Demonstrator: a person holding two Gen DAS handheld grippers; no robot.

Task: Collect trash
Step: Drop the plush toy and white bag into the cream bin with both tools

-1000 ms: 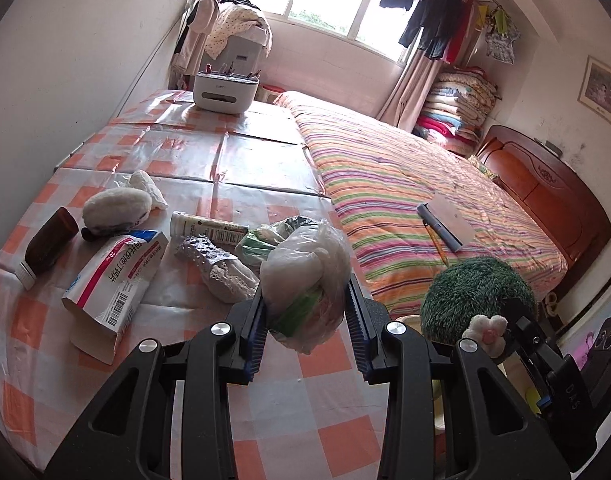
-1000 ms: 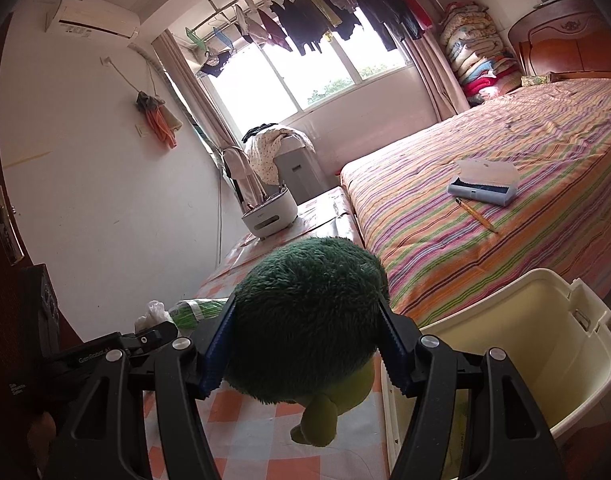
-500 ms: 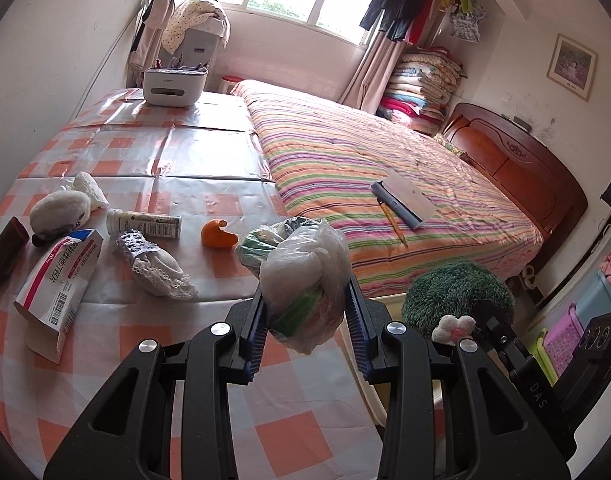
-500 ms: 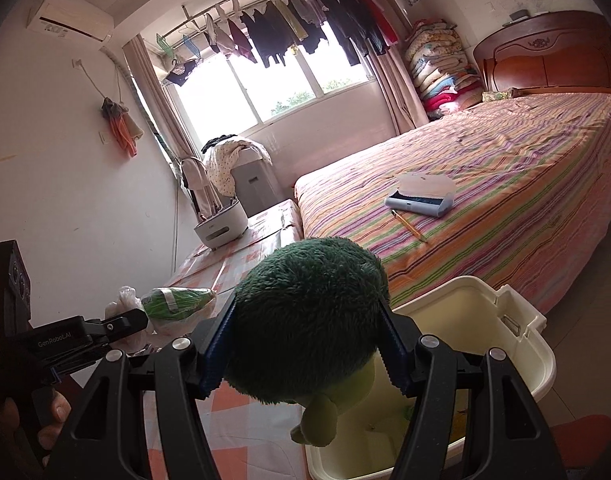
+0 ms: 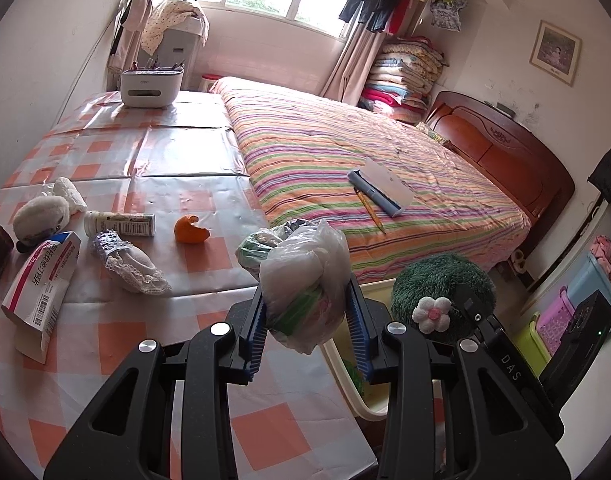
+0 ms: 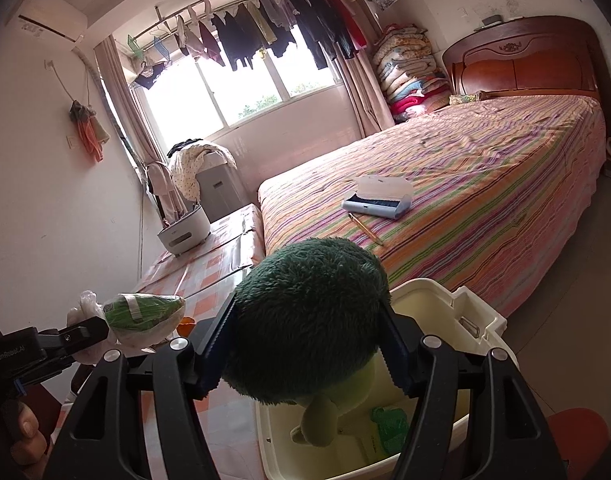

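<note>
**Two loads over the bin, table litter still waiting**

At the left of the left wrist view, a medicine box [image 5: 41, 280], a white tube [image 5: 119, 224] and an orange peel [image 5: 190, 231] lay on the checkered table [image 5: 153, 360], uncollected. At centre, the left gripper [image 5: 307, 328] pinched a plastic bag [image 5: 305, 284]. To its right, the right gripper [image 6: 305, 344] clamped a green plush toy [image 6: 309, 316] above the cream bin [image 6: 461, 320], which already held green scrap at the lower centre.
</note>
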